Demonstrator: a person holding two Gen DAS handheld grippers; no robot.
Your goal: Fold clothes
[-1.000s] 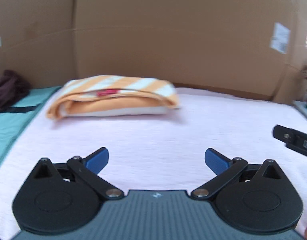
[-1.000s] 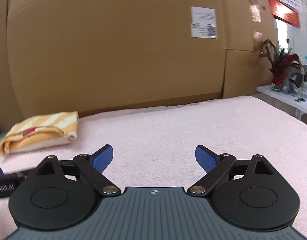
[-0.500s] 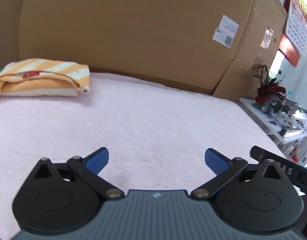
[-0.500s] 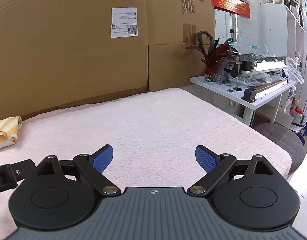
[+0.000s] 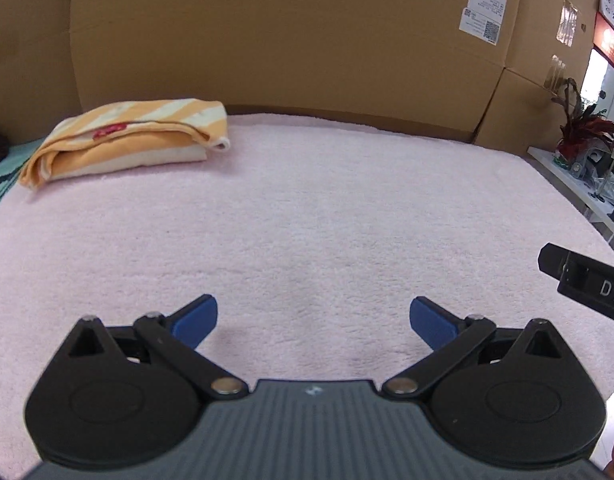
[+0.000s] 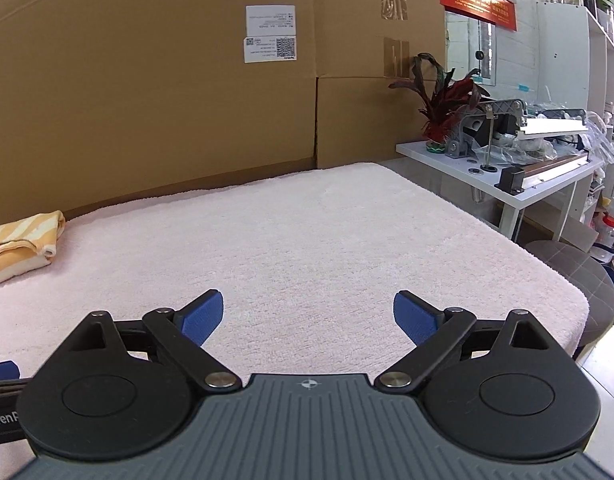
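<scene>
Your left gripper (image 5: 313, 320) hovers level and low over the pink fleece mat (image 5: 307, 216), its blue fingertips (image 5: 197, 318) spread wide with nothing between them; your right gripper (image 6: 308, 318) sits in the same pose, jaws likewise wide apart and empty, and its black body shows at the right edge of the left wrist view, just beside the left one. Taking the mat as landmark: the folded orange-and-white striped garment (image 5: 127, 138) lies at the mat's far left corner, well apart from both grippers, a small red label showing on its upper fold; in the right wrist view only its near end (image 6: 21, 240) shows at the left edge. Cardboard boxes (image 6: 167, 80) stand along the mat's far edge; a white side table (image 6: 507, 172) with a red-leaved plant (image 6: 443, 100) stands off the mat's right side; a teal cloth (image 5: 3, 168) borders the mat's left edge.
</scene>
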